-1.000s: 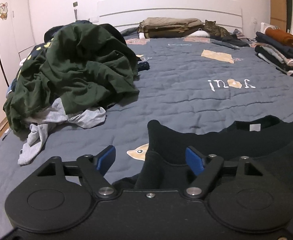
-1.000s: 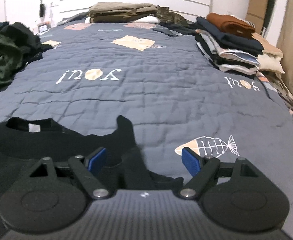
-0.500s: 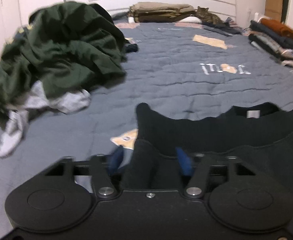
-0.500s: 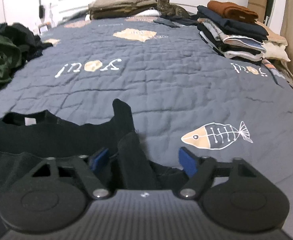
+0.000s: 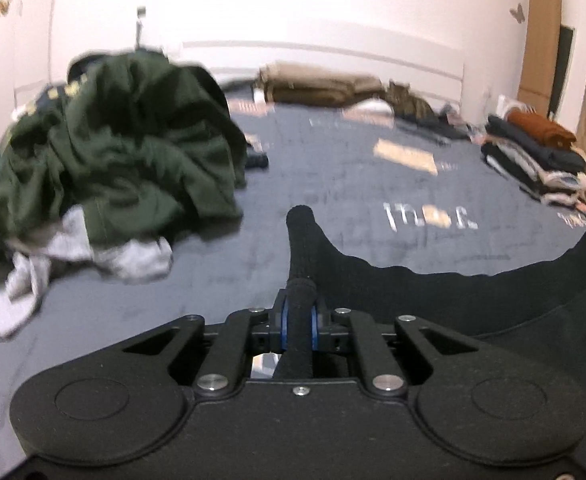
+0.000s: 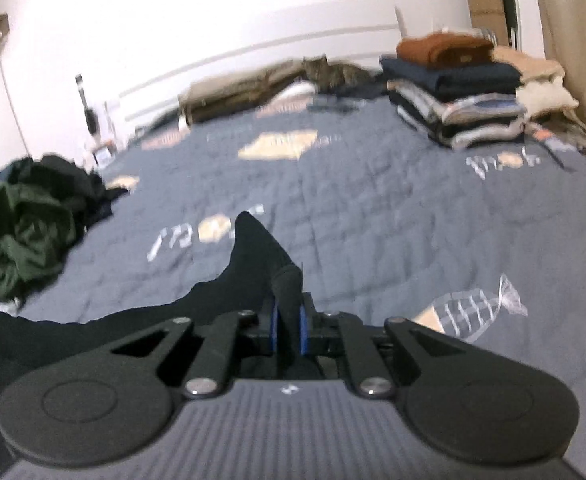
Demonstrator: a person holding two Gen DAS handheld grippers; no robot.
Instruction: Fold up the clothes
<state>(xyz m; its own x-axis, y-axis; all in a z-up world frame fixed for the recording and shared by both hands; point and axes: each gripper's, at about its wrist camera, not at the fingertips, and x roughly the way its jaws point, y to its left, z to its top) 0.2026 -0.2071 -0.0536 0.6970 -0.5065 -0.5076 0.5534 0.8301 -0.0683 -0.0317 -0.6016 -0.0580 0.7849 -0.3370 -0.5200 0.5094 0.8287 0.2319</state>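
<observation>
Both my jaws have just been closing and are now clamped on cloth: my left gripper (image 5: pixel 297 326) pinches one bunched shoulder of the black shirt (image 5: pixel 433 292), my right gripper (image 6: pixel 287 330) pinches the other shoulder, blue pads tight against the fabric on each side. A second ago both stood wide apart with the shoulder folds lying loose between them; now each fold sticks up past the pads like a stub. The shirt sits at the near edge of the grey quilt (image 5: pixel 333 208), and its top edge sags in a curve between my two grips, so it looks lifted off the bed a bit. Judgement: grasp step done, next is raising and laying it flat or folding it over. Unfolded green heap (image 5: pixel 109 148) far left, folded stack (image 6: pixel 453 92) far right, cat (image 6: pixel 333 74) by the headboard. Views are motion-blurred.
</observation>
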